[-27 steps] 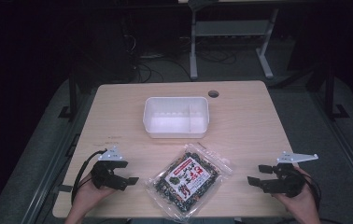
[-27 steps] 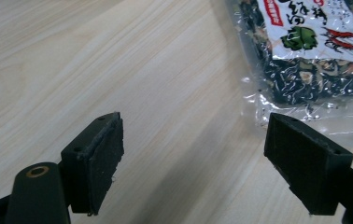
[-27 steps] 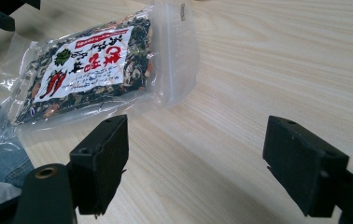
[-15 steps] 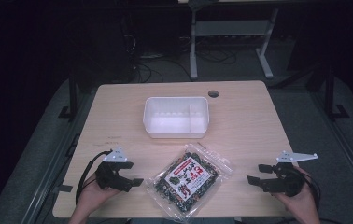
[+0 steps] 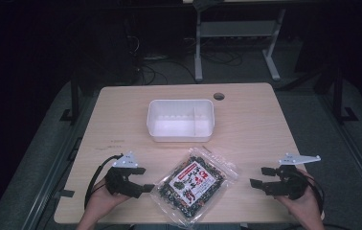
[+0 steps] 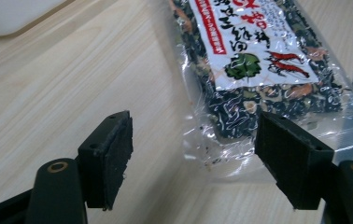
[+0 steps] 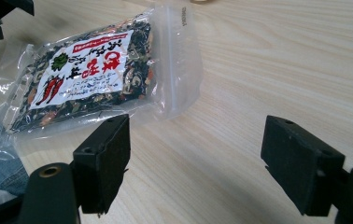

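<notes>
A clear plastic bag of dark dried food with a red-and-white label (image 5: 194, 184) lies flat near the table's front edge. My left gripper (image 5: 142, 180) is open just left of the bag, jaws pointing at it. In the left gripper view the bag's corner (image 6: 240, 116) lies right ahead of the open left gripper (image 6: 202, 158), nothing between the jaws. My right gripper (image 5: 259, 177) is open to the right of the bag, a short gap away. The right gripper view has the bag (image 7: 90, 74) ahead and to the left of the open right gripper (image 7: 198, 158).
An empty white plastic tub (image 5: 181, 120) stands at the table's middle, behind the bag. A round cable hole (image 5: 219, 96) sits near the far edge. The wooden table (image 5: 121, 120) has bare surface on both sides. Desk legs and cables lie on the dark floor beyond.
My left gripper has moved right, closer to the bag's left edge. The right gripper has barely shifted.
</notes>
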{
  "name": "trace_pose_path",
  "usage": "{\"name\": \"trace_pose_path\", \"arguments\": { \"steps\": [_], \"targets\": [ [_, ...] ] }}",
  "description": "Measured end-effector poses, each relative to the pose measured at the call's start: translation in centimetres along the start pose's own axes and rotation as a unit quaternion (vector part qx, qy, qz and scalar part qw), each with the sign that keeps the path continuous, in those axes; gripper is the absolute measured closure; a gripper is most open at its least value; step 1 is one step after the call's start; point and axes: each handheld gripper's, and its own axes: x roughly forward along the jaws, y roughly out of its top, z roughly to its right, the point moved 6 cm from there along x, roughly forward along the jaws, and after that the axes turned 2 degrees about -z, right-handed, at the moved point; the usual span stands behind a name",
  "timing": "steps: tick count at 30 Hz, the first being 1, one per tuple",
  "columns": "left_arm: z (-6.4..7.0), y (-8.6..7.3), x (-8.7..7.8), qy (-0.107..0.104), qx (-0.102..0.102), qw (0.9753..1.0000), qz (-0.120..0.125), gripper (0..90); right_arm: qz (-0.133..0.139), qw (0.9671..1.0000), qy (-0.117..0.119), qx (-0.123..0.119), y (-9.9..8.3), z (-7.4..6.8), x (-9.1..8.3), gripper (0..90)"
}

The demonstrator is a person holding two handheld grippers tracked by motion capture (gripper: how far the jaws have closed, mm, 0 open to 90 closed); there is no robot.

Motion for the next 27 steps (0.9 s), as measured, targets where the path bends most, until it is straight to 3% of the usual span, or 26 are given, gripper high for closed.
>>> {"name": "trace_pose_path", "arguments": {
  "steps": [6,9,16,19,27],
  "targets": [
    [0.9,0.6,0.4,-0.014,0.016,0.9998,0.002,37.6,0.001,1.0,-0.001,-0.002,0.4,-0.3,0.3,23.8],
    [1.3,0.7,0.5,-0.021,0.026,0.9994,0.001,47.3,-0.001,1.0,0.0,-0.004,0.5,-0.5,0.5,25.6],
    [1.8,1.0,0.6,-0.034,0.032,0.9989,0.0,57.7,0.001,1.0,-0.001,0.0,1.0,-0.5,0.8,28.9],
    [2.0,1.1,0.6,-0.039,0.034,0.9986,0.003,65.0,-0.002,1.0,-0.002,0.007,1.4,-0.5,1.3,30.4],
    [2.4,1.4,1.0,-0.048,0.044,0.9979,-0.002,74.4,-0.014,0.9996,-0.005,0.025,2.4,-0.3,2.6,35.0]
  ]
}}
